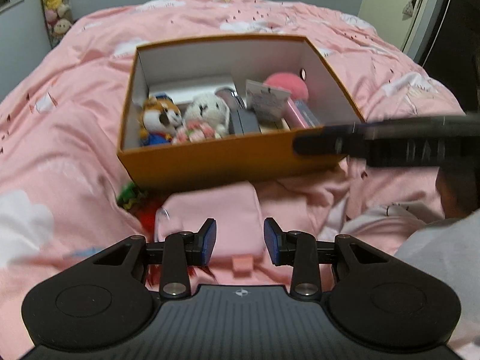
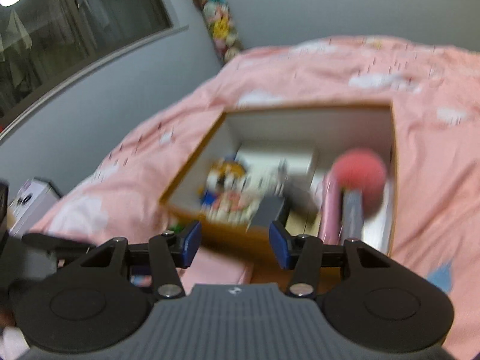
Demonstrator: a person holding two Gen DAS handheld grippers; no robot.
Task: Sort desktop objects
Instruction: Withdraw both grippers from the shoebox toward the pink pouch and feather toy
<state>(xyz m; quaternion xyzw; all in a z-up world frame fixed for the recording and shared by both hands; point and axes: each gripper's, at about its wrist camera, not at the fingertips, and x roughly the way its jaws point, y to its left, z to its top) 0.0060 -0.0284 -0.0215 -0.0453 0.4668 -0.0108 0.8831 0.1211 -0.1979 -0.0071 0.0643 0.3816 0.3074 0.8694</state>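
Starting at the left: a green-and-red toy [image 1: 133, 202] peeks out of a fold in the pink quilt [image 1: 75, 150], just beside the near left corner of the orange box [image 1: 210, 162]. It looks light and soft, though it is too hidden to say what it is; I'd pinch whatever part sticks out. The left gripper [image 1: 240, 238] hangs over the quilt near it, jaws apart, nothing between them.

Inside the box, left to right: a plush tiger [image 1: 159, 120], a white knitted bunny [image 1: 207, 111] with flowers, a grey case [image 1: 244, 121], a tagged pink microphone [image 1: 288, 99]. A white carton [image 1: 195, 85] lies behind.

The right gripper [image 2: 234, 244] hangs over the near wall, jaws parted and empty.
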